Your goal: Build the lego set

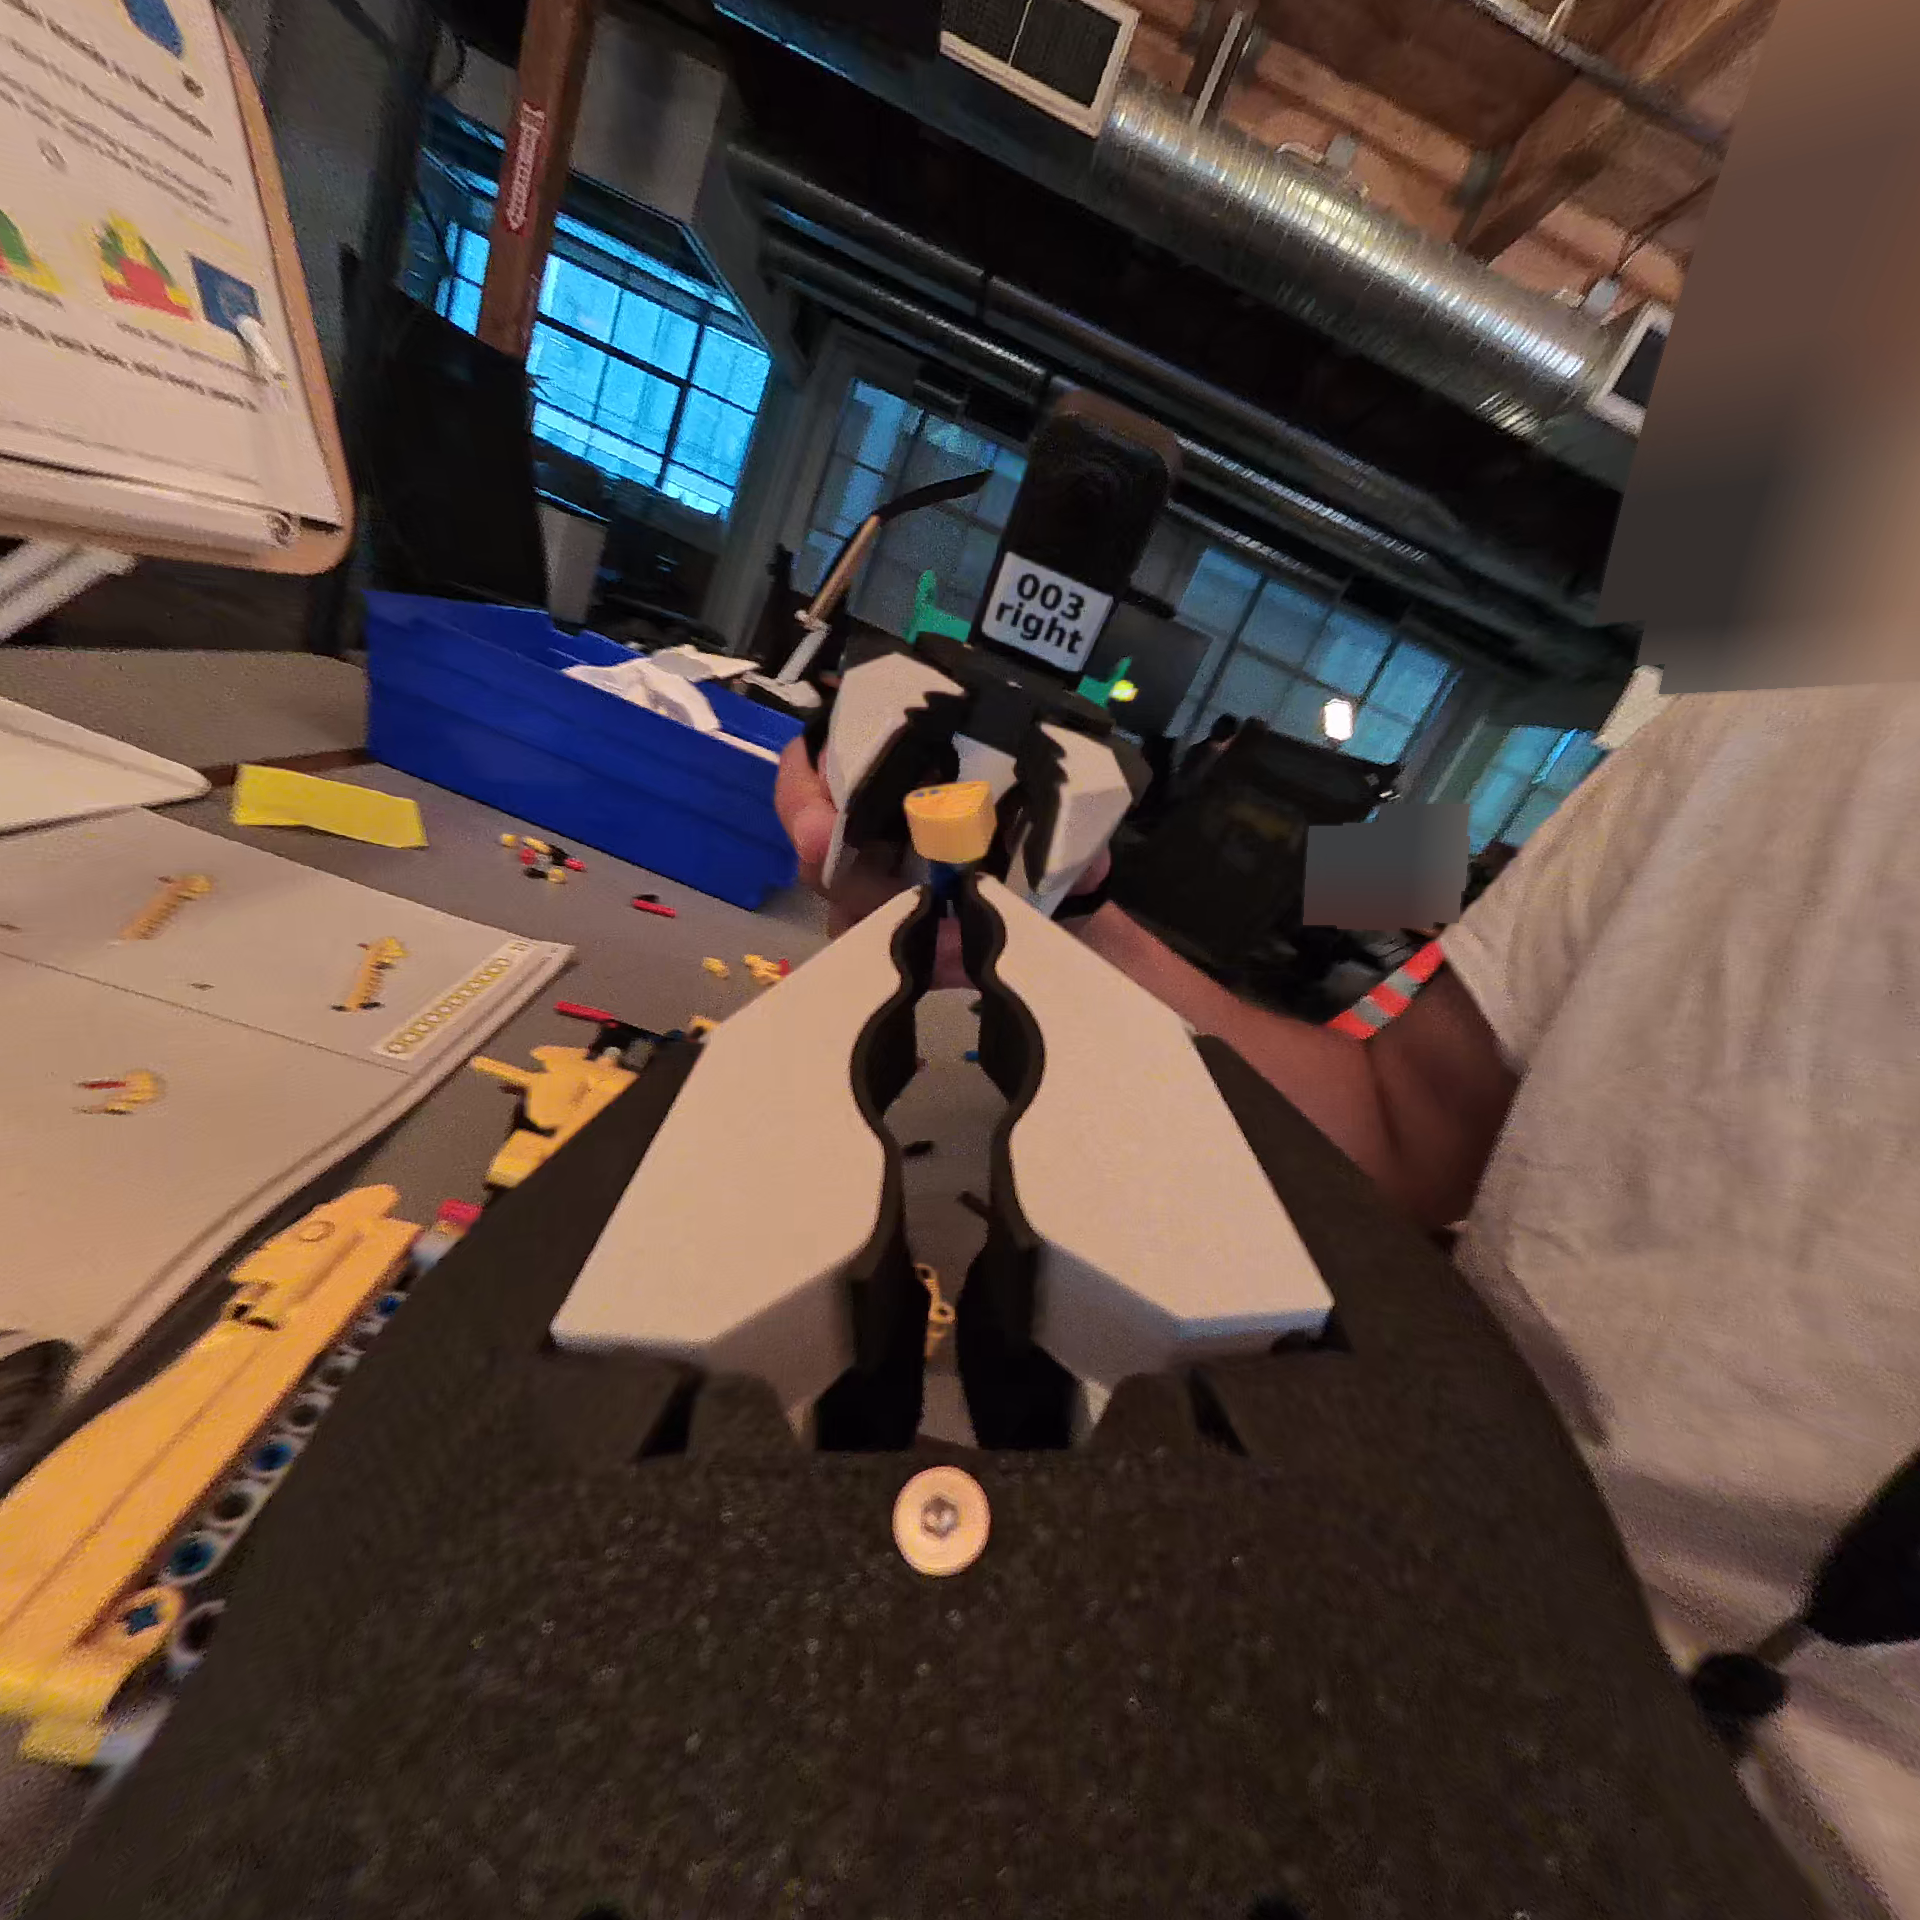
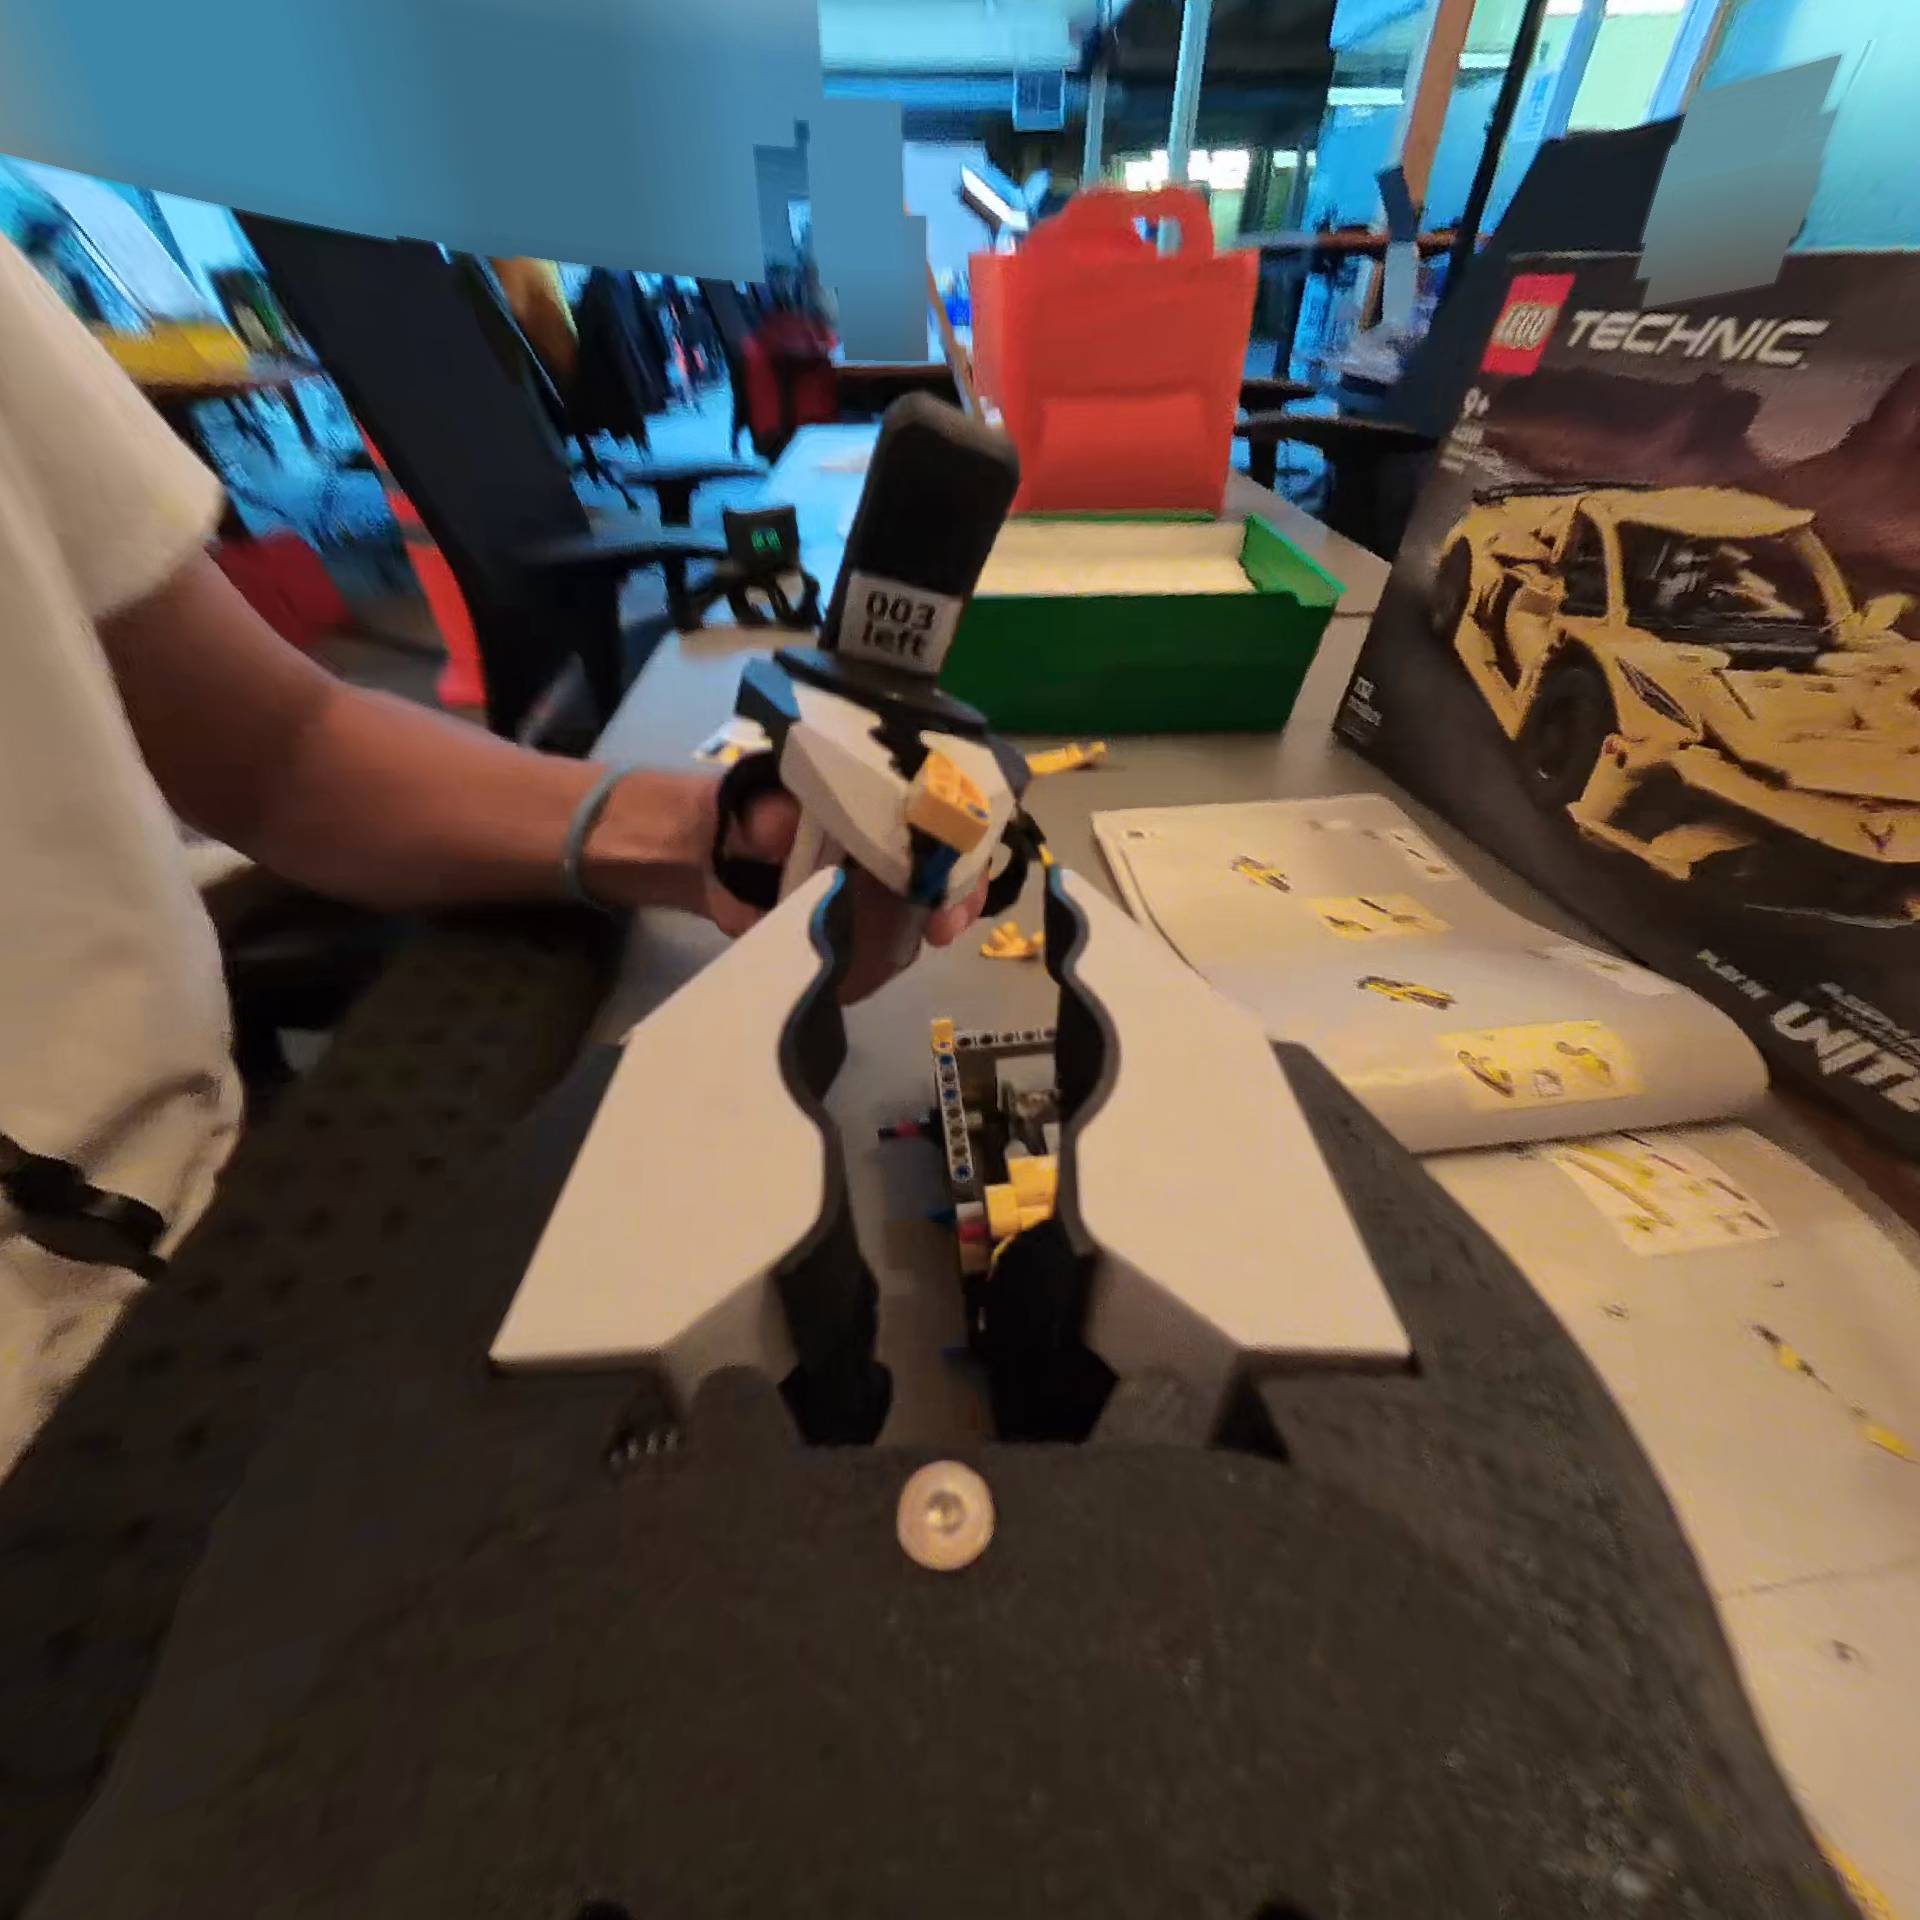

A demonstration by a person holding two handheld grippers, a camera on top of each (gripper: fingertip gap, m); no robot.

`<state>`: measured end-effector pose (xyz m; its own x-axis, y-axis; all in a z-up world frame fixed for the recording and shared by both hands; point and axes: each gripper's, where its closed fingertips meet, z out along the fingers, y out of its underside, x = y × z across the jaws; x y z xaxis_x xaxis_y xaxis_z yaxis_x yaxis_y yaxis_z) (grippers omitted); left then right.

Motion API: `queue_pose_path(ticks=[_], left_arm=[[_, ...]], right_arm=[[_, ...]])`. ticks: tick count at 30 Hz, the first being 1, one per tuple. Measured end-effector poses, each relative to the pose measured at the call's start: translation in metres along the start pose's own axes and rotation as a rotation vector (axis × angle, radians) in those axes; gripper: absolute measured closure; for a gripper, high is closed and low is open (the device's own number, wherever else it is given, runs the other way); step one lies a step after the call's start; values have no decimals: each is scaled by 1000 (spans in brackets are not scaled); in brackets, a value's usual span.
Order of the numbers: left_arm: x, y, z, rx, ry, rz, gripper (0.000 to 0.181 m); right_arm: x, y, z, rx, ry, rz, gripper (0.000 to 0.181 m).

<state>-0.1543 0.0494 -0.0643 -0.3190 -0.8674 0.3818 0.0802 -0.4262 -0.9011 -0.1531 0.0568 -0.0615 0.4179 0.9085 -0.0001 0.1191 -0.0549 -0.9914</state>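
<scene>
My left gripper (image 1: pixel 948 902) is shut on a small yellow Lego piece (image 1: pixel 948 821) with a blue pin under it, and holds it in the air above the table. The piece also shows in the right wrist view (image 2: pixel 948 802), at the tips of the left gripper. My right gripper (image 2: pixel 940 888) is open and empty. It faces the left gripper, with its fingertips just short of the yellow piece. A partly built frame of grey beams and yellow parts (image 2: pixel 997 1132) lies on the table below the right gripper.
A long yellow assembly (image 1: pixel 208 1403) and loose small pieces (image 1: pixel 540 857) lie beside open instruction booklets (image 1: pixel 260 997) (image 2: pixel 1403 987). A blue bin (image 1: pixel 561 727) stands behind them. The set's box (image 2: pixel 1683 675), a green tray (image 2: pixel 1132 634) and a red bag (image 2: pixel 1112 353) stand at the right.
</scene>
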Motion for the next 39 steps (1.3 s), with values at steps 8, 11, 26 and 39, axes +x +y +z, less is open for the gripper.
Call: queue_pose_path(ticks=[8, 11, 26, 39], left_arm=[[4, 9, 3, -49, 7, 26, 178], [1, 11, 5, -63, -54, 103, 178], [-47, 28, -5, -414, -676, 1181, 159], [10, -1, 3, -54, -191, 485, 174]], right_arm=[[-12, 0, 9, 37, -169, 257, 161], [-10, 3, 11, 50, -195, 316, 166], [13, 52, 9, -218, -61, 496, 167], [-22, -12, -9, 159, -260, 145, 144]])
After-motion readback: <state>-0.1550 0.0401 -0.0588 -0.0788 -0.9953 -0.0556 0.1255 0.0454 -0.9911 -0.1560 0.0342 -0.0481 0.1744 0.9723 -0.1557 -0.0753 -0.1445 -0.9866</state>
